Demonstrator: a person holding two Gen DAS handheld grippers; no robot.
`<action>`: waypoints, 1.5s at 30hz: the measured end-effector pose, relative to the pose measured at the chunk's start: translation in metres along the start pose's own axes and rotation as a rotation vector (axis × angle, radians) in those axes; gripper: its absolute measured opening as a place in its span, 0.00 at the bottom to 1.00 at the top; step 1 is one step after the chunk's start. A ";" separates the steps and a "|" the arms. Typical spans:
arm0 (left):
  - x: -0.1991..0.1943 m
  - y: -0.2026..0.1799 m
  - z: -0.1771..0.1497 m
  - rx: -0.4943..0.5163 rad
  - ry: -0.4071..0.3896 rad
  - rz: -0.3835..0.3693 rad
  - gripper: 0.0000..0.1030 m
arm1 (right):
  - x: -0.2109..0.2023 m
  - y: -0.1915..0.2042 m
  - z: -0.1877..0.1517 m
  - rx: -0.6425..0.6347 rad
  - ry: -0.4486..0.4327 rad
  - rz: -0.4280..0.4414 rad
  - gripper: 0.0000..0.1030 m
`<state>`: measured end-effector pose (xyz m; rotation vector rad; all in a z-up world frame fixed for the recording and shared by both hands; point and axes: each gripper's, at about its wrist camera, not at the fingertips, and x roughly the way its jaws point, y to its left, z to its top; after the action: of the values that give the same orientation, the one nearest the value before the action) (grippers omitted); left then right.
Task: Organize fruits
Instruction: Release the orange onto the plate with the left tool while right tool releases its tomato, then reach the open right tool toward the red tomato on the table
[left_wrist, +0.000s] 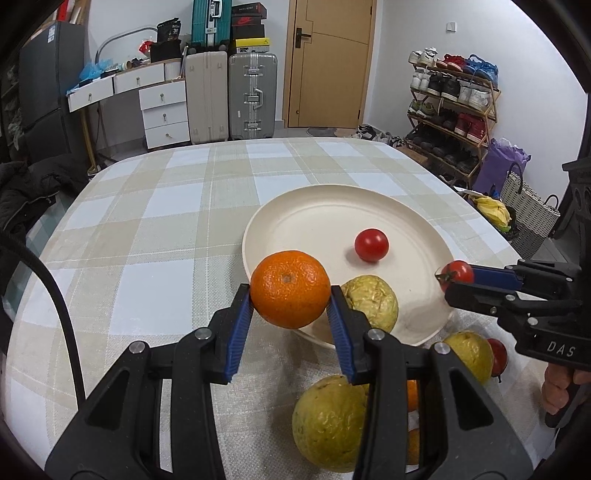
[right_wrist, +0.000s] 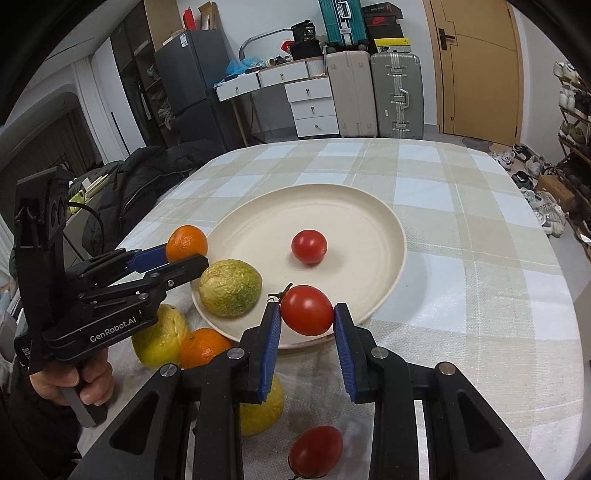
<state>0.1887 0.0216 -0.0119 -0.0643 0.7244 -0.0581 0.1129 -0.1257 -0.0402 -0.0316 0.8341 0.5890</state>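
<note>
My left gripper (left_wrist: 291, 301) is shut on an orange (left_wrist: 290, 289) and holds it above the near left rim of the cream plate (left_wrist: 295, 218). My right gripper (right_wrist: 307, 314) is shut on a red tomato (right_wrist: 307, 309) above the plate's (right_wrist: 384, 218) near rim; it also shows in the left wrist view (left_wrist: 455, 277). On the plate lie a red tomato (right_wrist: 308, 246) and a yellow-green guava (right_wrist: 230, 288). In front of the plate on the cloth lie two guavas (left_wrist: 471, 353) (left_wrist: 328, 421), another orange (right_wrist: 203, 347) and a tomato (right_wrist: 314, 451).
The table (right_wrist: 461, 295) carries a beige and white checked cloth. A dark jacket (right_wrist: 147, 173) lies over a chair at the left edge. Suitcases (right_wrist: 395, 92), white drawers and a shoe rack (left_wrist: 450, 110) stand beyond the table.
</note>
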 end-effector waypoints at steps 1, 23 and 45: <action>0.002 0.000 0.000 0.003 0.005 0.000 0.37 | 0.001 0.000 0.000 0.003 0.002 0.000 0.29; -0.066 -0.013 -0.014 0.063 -0.124 0.010 0.87 | -0.053 0.006 -0.022 0.030 -0.077 -0.040 0.98; -0.125 -0.017 -0.049 0.052 -0.133 -0.017 0.99 | -0.068 0.007 -0.046 0.037 -0.056 -0.063 1.00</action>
<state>0.0624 0.0124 0.0354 -0.0248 0.5893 -0.0883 0.0422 -0.1635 -0.0224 -0.0078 0.7868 0.5135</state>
